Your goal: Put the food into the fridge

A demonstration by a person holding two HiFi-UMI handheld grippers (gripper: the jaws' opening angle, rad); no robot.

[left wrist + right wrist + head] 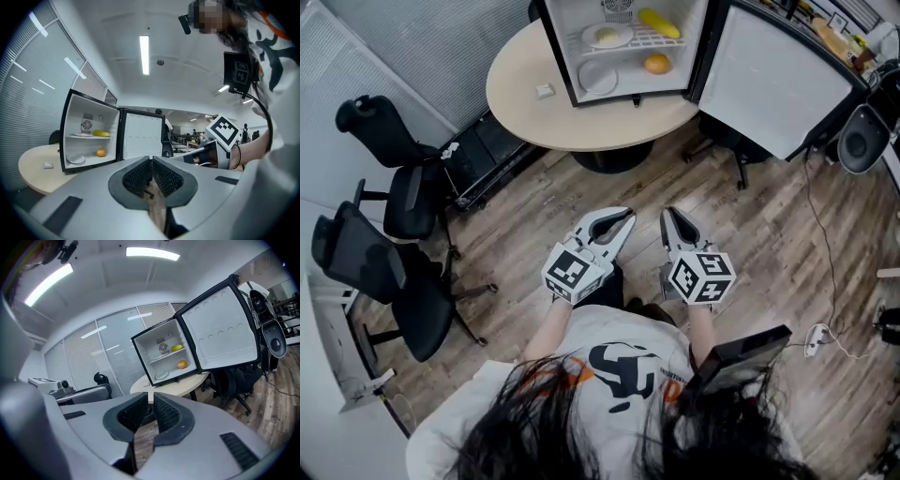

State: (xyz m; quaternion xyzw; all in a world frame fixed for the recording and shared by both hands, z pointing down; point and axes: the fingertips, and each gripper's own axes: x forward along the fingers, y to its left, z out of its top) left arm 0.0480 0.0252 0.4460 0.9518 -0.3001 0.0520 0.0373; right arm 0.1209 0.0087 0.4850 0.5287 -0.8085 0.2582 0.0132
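A small fridge (628, 52) stands open on a round table (520, 94), its door (773, 80) swung out to the right. On its upper shelf are a plate of food (607, 37) and a yellow piece of food (660, 22). Below lie an orange (656, 64) and an empty white plate (598, 77). My left gripper (623, 217) and right gripper (670, 216) are held low in front of the person, well short of the table. Both are shut with nothing in them. The fridge (91, 136) shows beyond the left gripper (151, 161), and the fridge (168, 357) beyond the right gripper (151, 401).
Two black office chairs (403, 202) (384, 281) stand at the left. Another chair (741, 155) sits under the open door. A speaker (862, 139) and floor cables (820, 337) are at the right. A small white object (545, 91) lies on the table.
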